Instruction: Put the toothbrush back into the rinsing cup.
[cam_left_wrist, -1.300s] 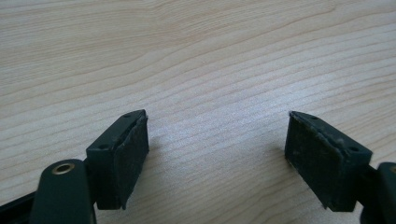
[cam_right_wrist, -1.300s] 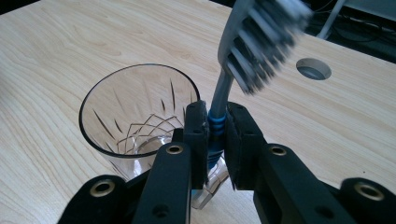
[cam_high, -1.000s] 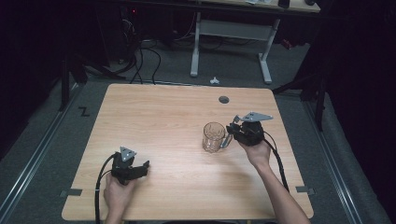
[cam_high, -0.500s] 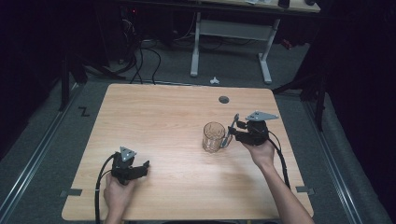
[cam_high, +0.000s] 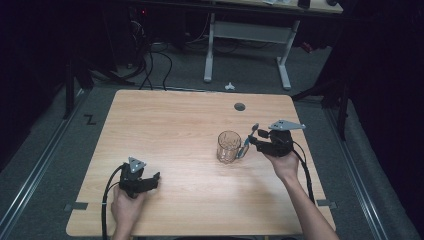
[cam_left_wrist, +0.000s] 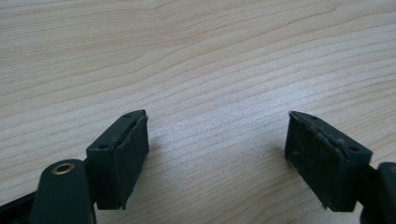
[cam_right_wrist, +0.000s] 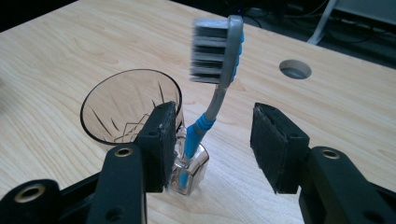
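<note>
Glass (cam_high: 229, 146) stands upright on the tabletop (cam_high: 175, 120), right of centre, w/ the toothbrush (cam_right_wrist: 216, 70) leaning against its outer wall on the side away from the left gripper. In the right gripper view the brush's foot sits by the glass base, outside the cup as far as I can tell, head up and bristles facing the glass. So the brush isn't in the glass: it's propped beside it.

Right gripper (cam_right_wrist: 212, 140) is just beside the glass, on the brush side. Its jaws have just been opening and now stand wide apart; the brush handle rises between them, but neither pad presses on it. Nothing held.

Left gripper (cam_left_wrist: 217, 149) rests on bare wood well apart from the glass, toward the near left corner, jaws spread wide, nothing between them.

Judgement: brush has been let go and seems to stand on its own. Left, prob.: back the right gripper off w/o knocking brush or glass.
</note>
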